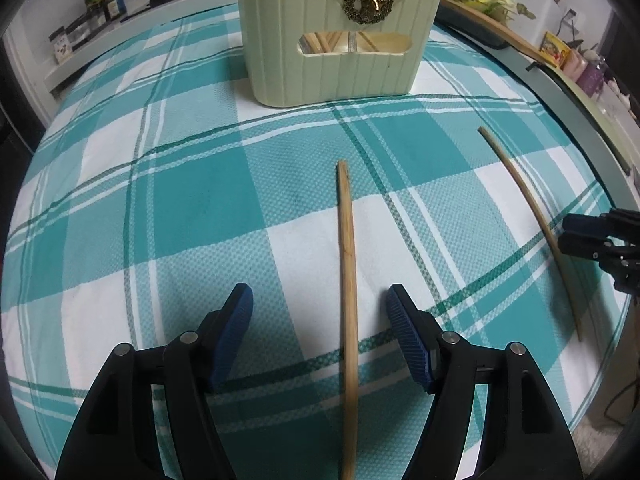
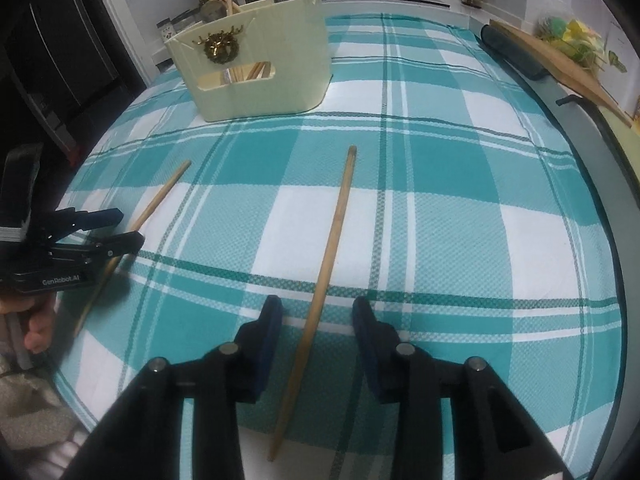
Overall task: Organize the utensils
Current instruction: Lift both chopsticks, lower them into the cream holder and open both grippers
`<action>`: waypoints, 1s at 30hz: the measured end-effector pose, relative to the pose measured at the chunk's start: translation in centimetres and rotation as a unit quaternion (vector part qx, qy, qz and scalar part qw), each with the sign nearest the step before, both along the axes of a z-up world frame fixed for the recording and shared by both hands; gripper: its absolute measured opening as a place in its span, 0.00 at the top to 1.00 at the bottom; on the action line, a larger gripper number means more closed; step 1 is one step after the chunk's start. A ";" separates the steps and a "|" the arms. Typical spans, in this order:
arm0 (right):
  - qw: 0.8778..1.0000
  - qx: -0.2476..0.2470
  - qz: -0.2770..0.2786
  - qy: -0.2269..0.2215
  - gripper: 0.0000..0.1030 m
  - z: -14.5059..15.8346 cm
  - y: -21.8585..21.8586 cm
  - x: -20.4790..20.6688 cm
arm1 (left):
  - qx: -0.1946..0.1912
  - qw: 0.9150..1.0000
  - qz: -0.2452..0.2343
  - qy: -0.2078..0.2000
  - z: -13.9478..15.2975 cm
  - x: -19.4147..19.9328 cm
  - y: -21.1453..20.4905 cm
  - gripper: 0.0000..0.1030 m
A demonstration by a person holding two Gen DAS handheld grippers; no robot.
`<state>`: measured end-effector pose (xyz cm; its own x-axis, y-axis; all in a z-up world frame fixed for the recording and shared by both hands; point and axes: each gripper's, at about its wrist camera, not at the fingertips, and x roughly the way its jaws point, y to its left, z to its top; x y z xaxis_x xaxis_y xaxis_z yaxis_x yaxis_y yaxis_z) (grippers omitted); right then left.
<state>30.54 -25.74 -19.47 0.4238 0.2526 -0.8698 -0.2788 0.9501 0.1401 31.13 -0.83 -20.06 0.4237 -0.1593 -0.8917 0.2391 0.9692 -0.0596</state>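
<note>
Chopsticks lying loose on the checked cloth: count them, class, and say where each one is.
2. One chopstick lies between the open left gripper fingers; the other chopstick lies between the open right gripper fingers. More stand inside the cream holder, partly hidden, so uncounted.

The right gripper (image 2: 318, 312) hangs low over the teal checked cloth (image 2: 460, 240) on the counter, jaws spread, with a wooden chopstick (image 2: 324, 276) lying between them, touching neither. Off to the left, the left gripper (image 2: 130, 228) sits over a second chopstick (image 2: 160, 200), jaws apart. Farther back stands a cream utensil holder (image 2: 260, 68) with more sticks inside.
</note>
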 end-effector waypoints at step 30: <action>0.985 0.107 -0.006 -0.134 0.93 9.0 2.0 6.1 | -0.092 0.986 0.005 -0.137 12.1 0.3 1.5 0.95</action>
<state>36.67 -23.73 -10.47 0.6357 0.4111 -0.6534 -0.3222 0.9104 0.2594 31.46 0.70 -7.96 0.6478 -0.3025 -0.6992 0.2606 0.9504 -0.1697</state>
